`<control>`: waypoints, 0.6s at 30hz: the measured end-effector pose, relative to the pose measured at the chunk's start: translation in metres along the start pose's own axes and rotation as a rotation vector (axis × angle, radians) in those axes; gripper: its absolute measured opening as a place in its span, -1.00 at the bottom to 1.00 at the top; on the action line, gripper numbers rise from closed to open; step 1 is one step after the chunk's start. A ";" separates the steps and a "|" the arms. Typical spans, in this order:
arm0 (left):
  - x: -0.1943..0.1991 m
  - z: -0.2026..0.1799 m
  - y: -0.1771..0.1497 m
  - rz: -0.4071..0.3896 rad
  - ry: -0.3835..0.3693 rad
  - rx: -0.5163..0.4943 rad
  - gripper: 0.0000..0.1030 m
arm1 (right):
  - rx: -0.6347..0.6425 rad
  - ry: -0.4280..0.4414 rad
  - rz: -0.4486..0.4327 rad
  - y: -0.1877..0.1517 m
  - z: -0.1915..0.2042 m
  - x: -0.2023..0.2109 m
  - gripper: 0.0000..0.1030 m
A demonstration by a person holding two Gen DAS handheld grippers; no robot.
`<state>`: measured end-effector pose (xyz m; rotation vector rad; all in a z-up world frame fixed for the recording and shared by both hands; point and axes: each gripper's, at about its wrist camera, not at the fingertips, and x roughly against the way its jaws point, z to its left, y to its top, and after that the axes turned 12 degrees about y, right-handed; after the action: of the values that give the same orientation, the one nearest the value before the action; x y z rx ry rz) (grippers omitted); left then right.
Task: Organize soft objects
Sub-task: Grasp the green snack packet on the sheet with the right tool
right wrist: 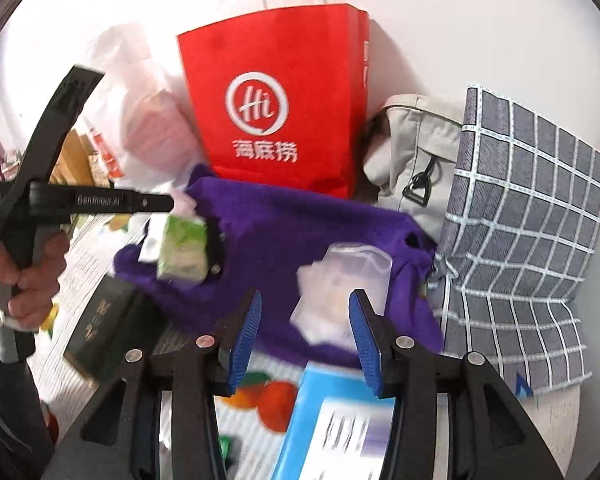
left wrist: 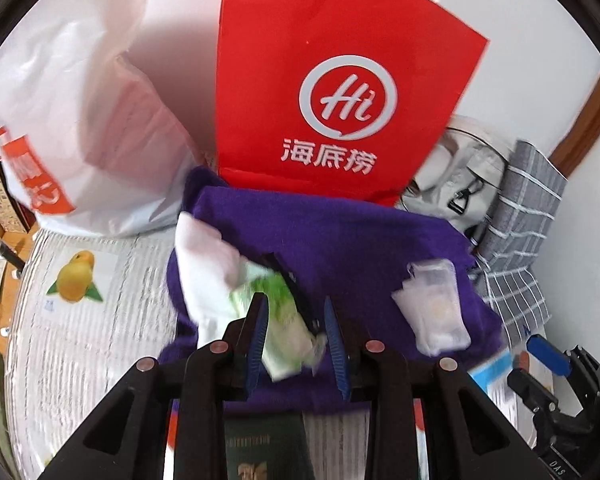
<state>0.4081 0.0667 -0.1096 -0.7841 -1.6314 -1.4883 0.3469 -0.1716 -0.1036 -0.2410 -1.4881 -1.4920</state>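
Note:
A purple cloth [left wrist: 340, 240] [right wrist: 300, 232] lies spread in front of a red paper bag [left wrist: 340, 80]. On it rests a green-and-white tissue pack [left wrist: 284, 320] [right wrist: 182, 252] over a white cloth [left wrist: 204, 272]. My left gripper [left wrist: 296, 340] stands open around the pack, which is blurred and not pressed by the pads. A clear pouch [right wrist: 340, 292] [left wrist: 432, 304] lies on the purple cloth just ahead of my right gripper [right wrist: 306, 338], whose jaws stand apart and off it. A hand [right wrist: 28, 276] holds the left gripper's black handle [right wrist: 100, 200].
A white plastic bag [left wrist: 80, 100] leans left of the red bag [right wrist: 276, 100]. A grey canvas bag [right wrist: 412, 160] and a checked grey cloth [right wrist: 520, 220] fill the right. A dark booklet [right wrist: 100, 328] and a blue box [right wrist: 340, 420] lie near me on the fruit-print mat [left wrist: 76, 276].

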 end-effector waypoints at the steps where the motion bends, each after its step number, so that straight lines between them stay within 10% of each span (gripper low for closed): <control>1: 0.006 0.001 -0.006 0.002 -0.002 -0.001 -0.46 | -0.002 0.002 0.002 -0.005 0.004 0.004 -0.11; 18: 0.085 0.038 -0.104 -0.054 0.044 -0.012 -0.18 | 0.012 0.057 0.135 -0.128 0.088 0.022 -0.38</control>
<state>0.2713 0.0864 -0.0896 -0.7142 -1.6242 -1.5432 0.2019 -0.1362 -0.1509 -0.2835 -1.4080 -1.3710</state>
